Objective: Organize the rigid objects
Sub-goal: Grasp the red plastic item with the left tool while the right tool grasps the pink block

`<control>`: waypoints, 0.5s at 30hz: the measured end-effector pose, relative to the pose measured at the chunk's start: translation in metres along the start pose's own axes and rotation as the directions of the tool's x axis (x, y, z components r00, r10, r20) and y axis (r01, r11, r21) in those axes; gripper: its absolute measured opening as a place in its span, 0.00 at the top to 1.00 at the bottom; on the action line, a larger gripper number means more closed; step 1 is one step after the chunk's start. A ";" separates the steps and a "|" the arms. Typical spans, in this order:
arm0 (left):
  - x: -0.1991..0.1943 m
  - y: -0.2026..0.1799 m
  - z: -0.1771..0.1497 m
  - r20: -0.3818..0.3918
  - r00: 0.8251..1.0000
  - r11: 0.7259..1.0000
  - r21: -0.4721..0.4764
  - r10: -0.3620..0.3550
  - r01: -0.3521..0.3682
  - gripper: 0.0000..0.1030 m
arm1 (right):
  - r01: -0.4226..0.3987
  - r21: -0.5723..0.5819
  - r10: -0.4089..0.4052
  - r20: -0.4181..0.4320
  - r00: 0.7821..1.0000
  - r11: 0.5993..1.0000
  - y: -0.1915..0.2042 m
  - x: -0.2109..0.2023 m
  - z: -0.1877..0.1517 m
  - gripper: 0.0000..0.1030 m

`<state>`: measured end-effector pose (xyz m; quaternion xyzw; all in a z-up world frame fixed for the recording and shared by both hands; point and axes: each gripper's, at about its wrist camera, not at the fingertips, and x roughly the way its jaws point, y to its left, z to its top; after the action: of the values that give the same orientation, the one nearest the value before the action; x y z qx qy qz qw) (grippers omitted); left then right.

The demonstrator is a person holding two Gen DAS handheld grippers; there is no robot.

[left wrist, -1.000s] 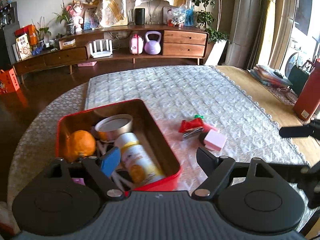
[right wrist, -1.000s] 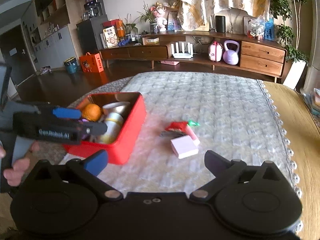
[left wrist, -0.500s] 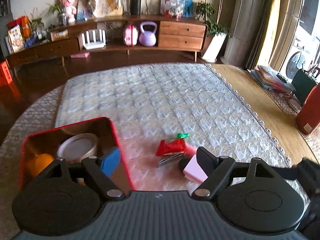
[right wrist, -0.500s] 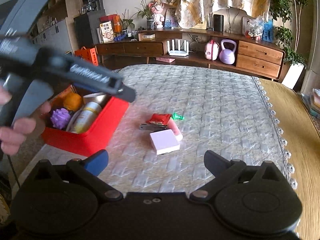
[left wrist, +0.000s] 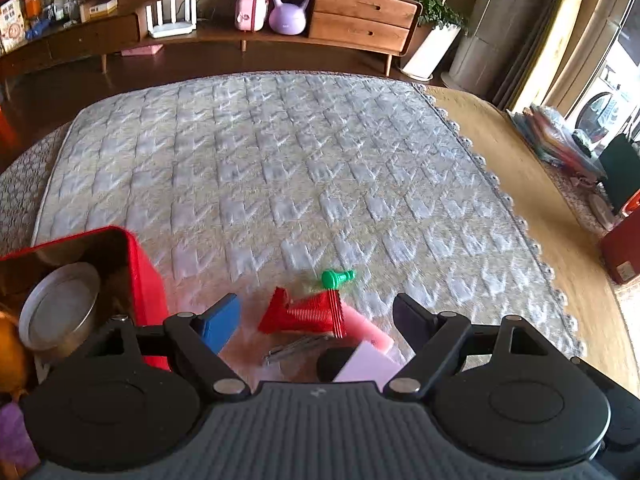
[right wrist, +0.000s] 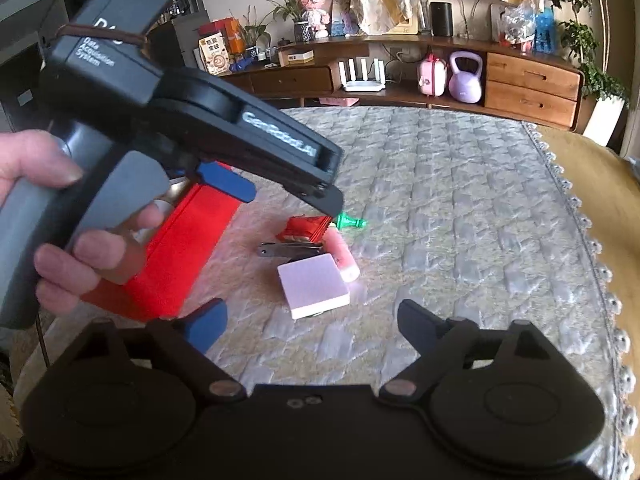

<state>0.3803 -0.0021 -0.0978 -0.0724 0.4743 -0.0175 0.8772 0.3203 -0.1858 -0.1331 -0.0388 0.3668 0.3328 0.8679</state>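
A small pile lies on the quilted mat: a red ribbed piece [left wrist: 304,314] with a green peg [left wrist: 336,277], a pink tube [left wrist: 370,330], metal clippers [left wrist: 296,350] and a pale pink box [left wrist: 366,366]. My left gripper [left wrist: 316,320] is open and empty, hovering just over the pile. It also shows in the right wrist view [right wrist: 290,196], above the red piece [right wrist: 306,228]. My right gripper [right wrist: 312,322] is open and empty, a little short of the pink box [right wrist: 312,286]. The red tin [left wrist: 146,296] stands left of the pile, holding a round metal tin [left wrist: 60,312].
The mat's beaded right edge [left wrist: 516,220] borders a wooden table top [left wrist: 560,248]. A long wooden sideboard [left wrist: 248,28] with a kettlebell stands far behind. The person's hand [right wrist: 80,260] holds the left gripper's handle.
My left gripper has swung right from over the red tin to over the pile. My right gripper has moved a little closer to the pink box.
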 end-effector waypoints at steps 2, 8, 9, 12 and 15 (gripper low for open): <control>0.007 -0.001 0.002 -0.003 1.000 1.000 0.002 0.005 -0.005 0.19 | -0.012 0.002 0.012 -0.006 1.000 1.000 -0.001 0.005 0.000 0.18; 0.021 0.003 0.000 -0.015 1.000 1.000 0.000 0.003 -0.003 0.20 | -0.029 -0.010 0.029 -0.011 1.000 1.000 0.001 0.017 0.002 0.24; 0.021 0.003 0.000 -0.011 1.000 1.000 0.009 0.005 -0.005 0.20 | -0.030 -0.012 0.030 -0.010 0.999 0.999 0.002 0.018 0.002 0.24; 0.025 0.003 -0.002 -0.018 1.000 1.000 0.010 -0.006 0.007 0.20 | -0.031 -0.014 0.031 -0.010 0.999 0.999 0.003 0.022 0.003 0.25; 0.027 0.003 -0.005 -0.012 1.000 1.000 0.016 -0.002 0.002 0.21 | -0.018 -0.023 0.018 -0.005 1.000 1.000 0.005 0.025 0.004 0.27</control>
<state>0.3913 -0.0021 -0.1236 -0.0655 0.4795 -0.0226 0.8748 0.3328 -0.1668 -0.1456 -0.0465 0.3656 0.3449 0.8633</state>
